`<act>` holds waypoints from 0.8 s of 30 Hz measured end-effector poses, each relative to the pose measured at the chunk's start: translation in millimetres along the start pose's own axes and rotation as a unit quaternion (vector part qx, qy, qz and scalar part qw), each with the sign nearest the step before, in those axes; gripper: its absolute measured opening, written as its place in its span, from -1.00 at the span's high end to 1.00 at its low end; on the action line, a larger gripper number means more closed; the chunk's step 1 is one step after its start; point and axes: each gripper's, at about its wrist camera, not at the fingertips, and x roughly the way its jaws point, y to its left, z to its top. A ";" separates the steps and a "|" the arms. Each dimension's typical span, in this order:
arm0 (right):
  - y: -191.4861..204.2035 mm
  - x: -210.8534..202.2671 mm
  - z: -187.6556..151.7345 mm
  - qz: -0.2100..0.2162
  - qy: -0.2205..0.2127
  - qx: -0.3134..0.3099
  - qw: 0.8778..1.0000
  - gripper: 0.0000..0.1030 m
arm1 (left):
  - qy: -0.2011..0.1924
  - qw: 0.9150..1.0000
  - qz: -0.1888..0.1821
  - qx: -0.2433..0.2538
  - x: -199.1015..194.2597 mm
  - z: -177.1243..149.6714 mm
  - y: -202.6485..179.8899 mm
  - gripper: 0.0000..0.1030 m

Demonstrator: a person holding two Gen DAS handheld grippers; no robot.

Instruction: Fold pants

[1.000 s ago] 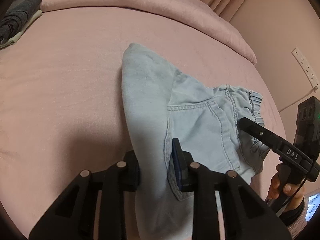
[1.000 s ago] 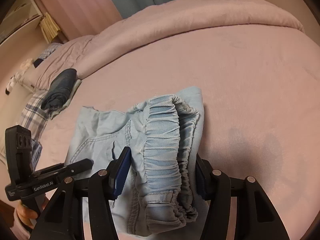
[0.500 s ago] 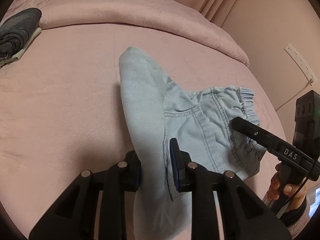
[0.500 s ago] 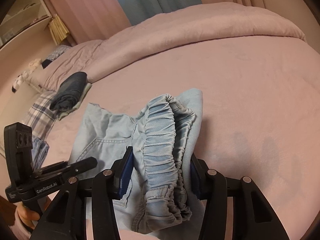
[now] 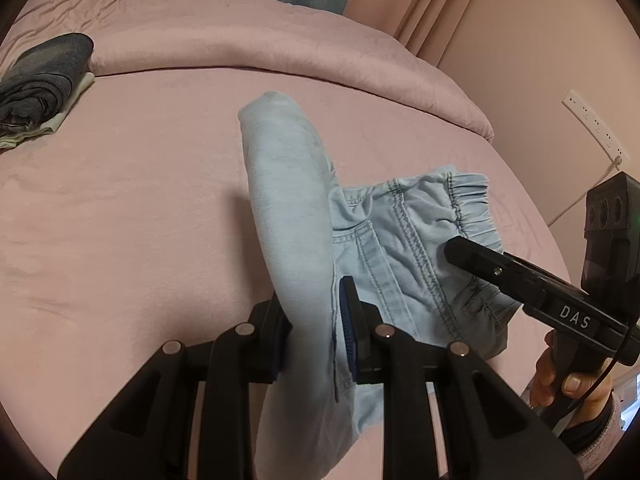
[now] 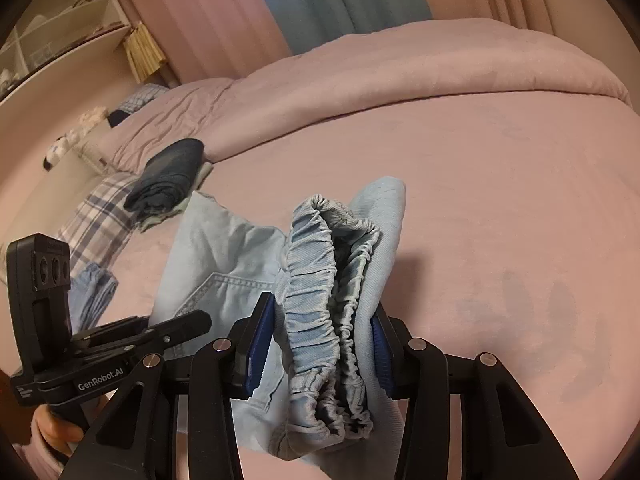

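left hand-held gripper (image 5: 312, 328) pinching pants (image 5: 288, 216) | right hand-held gripper (image 6: 320, 352) closing on waistband | folded clothes (image 5: 40, 84), perhaps jeans

Right gripper (image 6: 322, 344), jaws closing on the gathered elastic waistband of the light-blue pants (image 6: 224, 264) raised off the pink bed (image 6: 500, 184); left gripper (image 6: 176, 330) at lower left; dark folded garment (image 6: 170, 178) near the rolled duvet (image 6: 400, 68).

A home bedroom: a wide bed (image 5: 140, 208) under a pink sheet, a rolled pink duvet (image 5: 280, 56) along its far edge, pink and blue curtains (image 6: 320, 4) behind, a plaid pillow (image 6: 96, 216) and white shelving (image 6: 48, 36) at the left edge.
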 end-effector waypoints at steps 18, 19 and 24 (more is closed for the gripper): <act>13.6 0.9 2.7 0.024 -0.003 -0.022 0.999 0.24 | -0.014 1.000 0.005 0.005 -11.2 0.6 -2.0 0.59; 14.4 3.4 2.9 0.024 0.000 -0.022 0.999 0.24 | -0.011 1.000 0.005 0.003 -9.8 0.6 -1.0 0.59; 9.1 17.5 0.1 0.028 0.023 -0.004 0.999 0.24 | 0.002 1.000 0.007 -0.006 -2.3 -2.0 6.3 0.59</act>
